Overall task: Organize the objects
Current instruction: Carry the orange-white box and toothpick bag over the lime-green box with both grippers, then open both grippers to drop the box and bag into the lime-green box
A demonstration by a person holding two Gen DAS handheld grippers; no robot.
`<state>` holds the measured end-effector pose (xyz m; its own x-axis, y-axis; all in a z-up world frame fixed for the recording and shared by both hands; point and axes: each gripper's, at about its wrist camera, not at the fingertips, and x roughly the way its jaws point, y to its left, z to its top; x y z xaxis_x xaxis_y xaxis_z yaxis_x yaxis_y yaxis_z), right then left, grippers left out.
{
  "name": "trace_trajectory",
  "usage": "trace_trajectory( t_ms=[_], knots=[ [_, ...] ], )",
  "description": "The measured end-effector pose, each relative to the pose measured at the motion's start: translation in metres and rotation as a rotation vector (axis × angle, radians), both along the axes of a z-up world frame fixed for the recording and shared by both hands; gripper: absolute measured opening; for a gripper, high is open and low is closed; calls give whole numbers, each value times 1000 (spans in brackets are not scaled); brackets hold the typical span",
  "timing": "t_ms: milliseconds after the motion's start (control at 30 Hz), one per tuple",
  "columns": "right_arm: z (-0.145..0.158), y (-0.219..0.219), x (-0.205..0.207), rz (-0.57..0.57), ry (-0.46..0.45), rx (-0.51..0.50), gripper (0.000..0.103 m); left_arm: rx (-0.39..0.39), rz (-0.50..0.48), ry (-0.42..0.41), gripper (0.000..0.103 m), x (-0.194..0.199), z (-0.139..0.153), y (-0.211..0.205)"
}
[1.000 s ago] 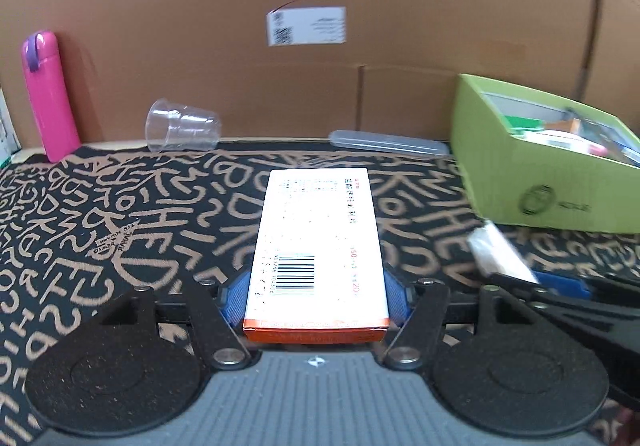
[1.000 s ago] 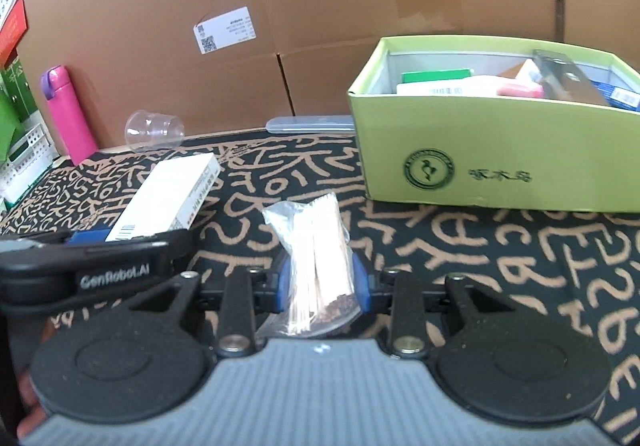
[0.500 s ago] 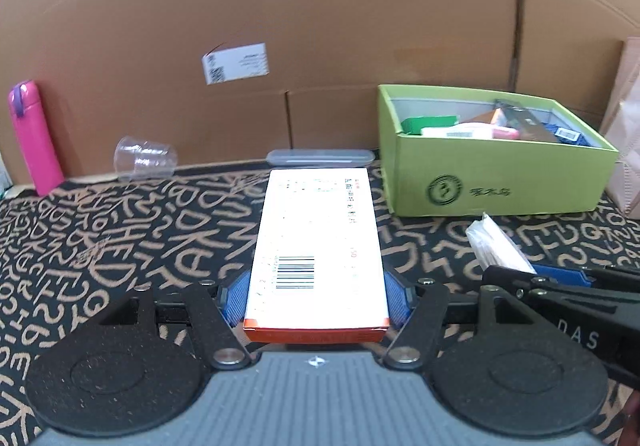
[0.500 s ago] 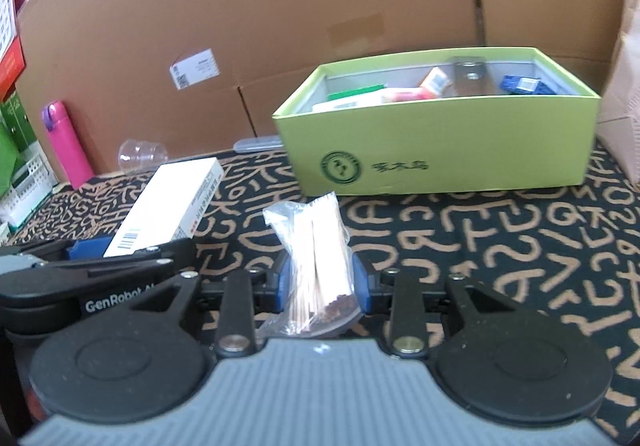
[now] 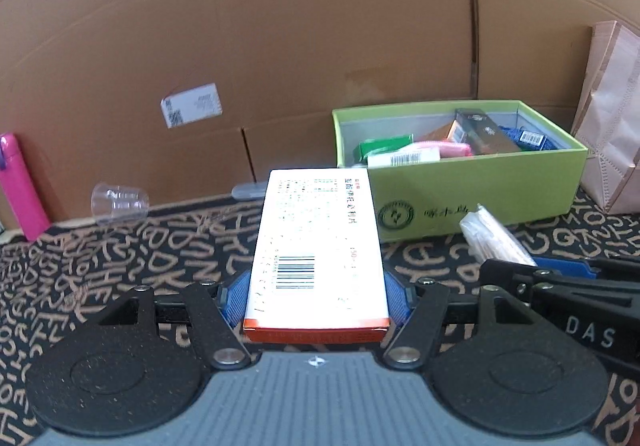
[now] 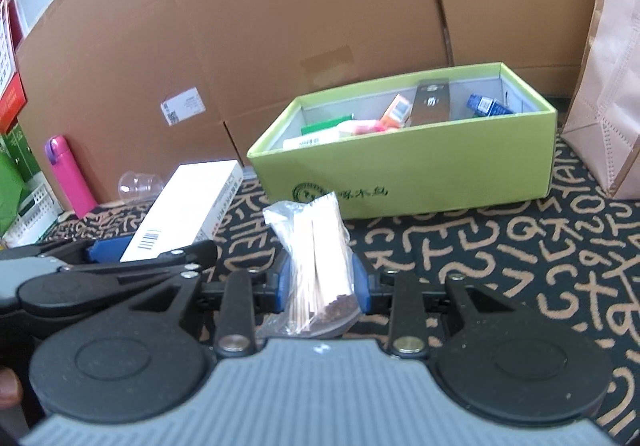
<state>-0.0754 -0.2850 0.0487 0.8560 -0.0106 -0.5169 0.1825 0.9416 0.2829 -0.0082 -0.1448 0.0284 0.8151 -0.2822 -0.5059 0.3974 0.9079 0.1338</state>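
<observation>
My left gripper [image 5: 316, 298] is shut on a long white medicine box [image 5: 316, 246] with a barcode and an orange end, held above the patterned cloth. My right gripper [image 6: 320, 282] is shut on a clear bag of toothpicks [image 6: 316, 254]. The green open box [image 5: 460, 190] stands ahead and to the right, holding several small packages; in the right wrist view it [image 6: 420, 174] stands straight ahead. The white box [image 6: 188, 210] and left gripper show at the left of the right wrist view; the bag [image 5: 492, 238] shows at the right of the left wrist view.
A cardboard wall [image 5: 320, 46] closes the back. A pink bottle [image 5: 18, 186], a tipped clear plastic cup [image 5: 118, 202] and a flat clear lid [image 5: 248, 191] lie along it. A brown fabric bag [image 5: 612, 118] stands right of the green box. A black lettered cloth [image 6: 520, 254] covers the table.
Both grippers have risen and pulled back, still holding their objects. The green box's inside is now in fuller view, and the brown bag has come into view.
</observation>
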Motion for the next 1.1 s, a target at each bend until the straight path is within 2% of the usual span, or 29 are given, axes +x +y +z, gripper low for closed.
trace_trajectory(
  t_ms=[167,333,567,800,1100],
  knots=[
    [19,-13,0,-25,-42,-19,32,-8,-15,-49,69,6,21,-14],
    [51,-30,10,-53,-99,-59,32,-18,-21,-120,69,20,50,-36],
    [80,-57,42,-96,-139,-93,32,-48,-30,-124,69,56,71,-65],
    [79,-82,78,-129,-140,-107,32,-84,-26,-80,69,94,64,-93],
    [46,-100,113,-156,-76,-132,33,-104,-60,-18,69,122,32,-118]
  ],
)
